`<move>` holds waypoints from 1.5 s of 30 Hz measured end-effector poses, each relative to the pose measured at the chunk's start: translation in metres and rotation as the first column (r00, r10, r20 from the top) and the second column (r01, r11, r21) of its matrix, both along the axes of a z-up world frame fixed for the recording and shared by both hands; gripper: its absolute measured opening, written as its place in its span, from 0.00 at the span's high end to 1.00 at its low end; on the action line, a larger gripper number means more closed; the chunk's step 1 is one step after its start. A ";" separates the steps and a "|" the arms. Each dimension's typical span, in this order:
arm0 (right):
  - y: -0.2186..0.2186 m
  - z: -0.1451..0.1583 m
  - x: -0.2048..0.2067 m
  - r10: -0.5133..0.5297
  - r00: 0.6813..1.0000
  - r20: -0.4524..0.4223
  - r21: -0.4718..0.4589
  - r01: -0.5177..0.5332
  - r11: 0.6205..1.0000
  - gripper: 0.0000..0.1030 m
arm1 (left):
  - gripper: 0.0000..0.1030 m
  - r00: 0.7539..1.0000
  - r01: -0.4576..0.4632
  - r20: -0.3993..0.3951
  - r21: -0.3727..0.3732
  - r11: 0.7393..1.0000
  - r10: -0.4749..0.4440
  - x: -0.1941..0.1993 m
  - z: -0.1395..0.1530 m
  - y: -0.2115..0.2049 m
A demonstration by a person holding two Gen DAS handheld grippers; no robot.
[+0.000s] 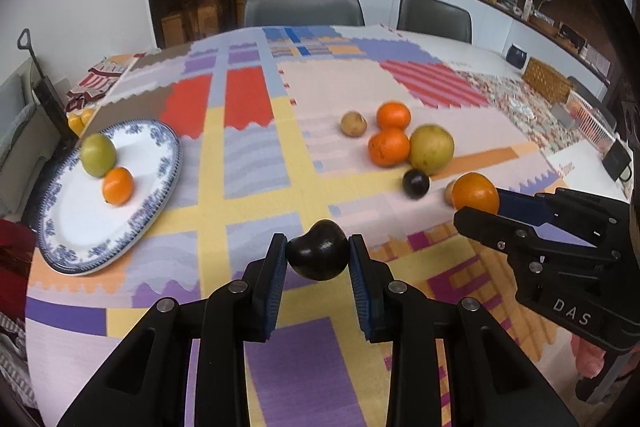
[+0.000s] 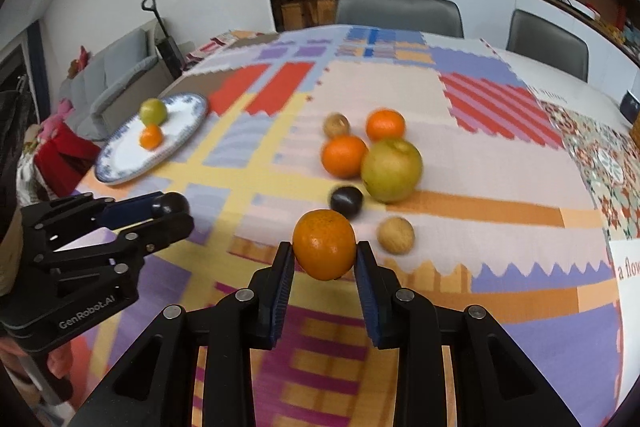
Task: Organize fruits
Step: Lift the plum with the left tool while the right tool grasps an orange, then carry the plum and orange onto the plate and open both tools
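My left gripper [image 1: 318, 253] is shut on a dark plum [image 1: 318, 251] and holds it above the patchwork cloth; it also shows in the right wrist view [image 2: 170, 205]. My right gripper [image 2: 325, 259] is shut on an orange [image 2: 325, 243], seen in the left wrist view too [image 1: 476, 191]. A blue-rimmed white plate [image 1: 64, 227] at the left holds a green fruit [image 1: 98, 155] and a small orange [image 1: 118, 185]. On the cloth lie two oranges [image 1: 389, 146], a large yellow-green fruit [image 1: 431, 149], a second dark plum [image 1: 416, 183] and two small brown fruits [image 1: 353, 124].
Two grey chairs [image 1: 304, 9] stand at the table's far side. A wicker box [image 1: 546, 81] and a white rack [image 1: 592, 121] sit at the far right. A sofa [image 2: 116, 83] and a red item [image 2: 60, 159] are beyond the left edge.
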State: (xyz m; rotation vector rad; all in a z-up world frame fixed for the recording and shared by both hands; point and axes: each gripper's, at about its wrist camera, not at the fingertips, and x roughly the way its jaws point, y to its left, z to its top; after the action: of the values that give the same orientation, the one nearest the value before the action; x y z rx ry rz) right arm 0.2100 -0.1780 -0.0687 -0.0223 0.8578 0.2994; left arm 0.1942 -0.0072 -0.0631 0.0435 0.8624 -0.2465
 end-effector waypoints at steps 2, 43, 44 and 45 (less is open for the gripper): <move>0.005 0.008 0.001 0.014 1.000 0.017 0.010 -0.014 1.000 0.69 | 0.70 1.000 -0.007 0.017 0.001 1.000 0.007 0.000 0.006 0.004; 0.193 0.046 0.083 0.280 0.953 0.114 0.009 -0.283 0.959 0.69 | 0.70 0.946 -0.287 0.177 0.071 0.955 0.271 0.037 0.035 0.184; 0.196 0.045 0.086 0.282 0.953 0.109 0.009 -0.285 0.959 0.69 | 0.70 0.946 -0.289 0.173 0.074 0.954 0.273 0.039 0.033 0.186; 0.200 0.042 0.091 0.285 0.953 0.102 0.010 -0.287 0.958 0.69 | 0.70 0.946 -0.293 0.167 0.077 0.953 0.277 0.043 0.030 0.189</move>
State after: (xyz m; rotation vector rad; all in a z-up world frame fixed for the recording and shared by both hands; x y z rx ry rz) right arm 0.3011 0.0216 -0.0266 -0.1384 0.7509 0.5766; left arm 0.2368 0.1818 -0.0334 0.0309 0.7155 0.0727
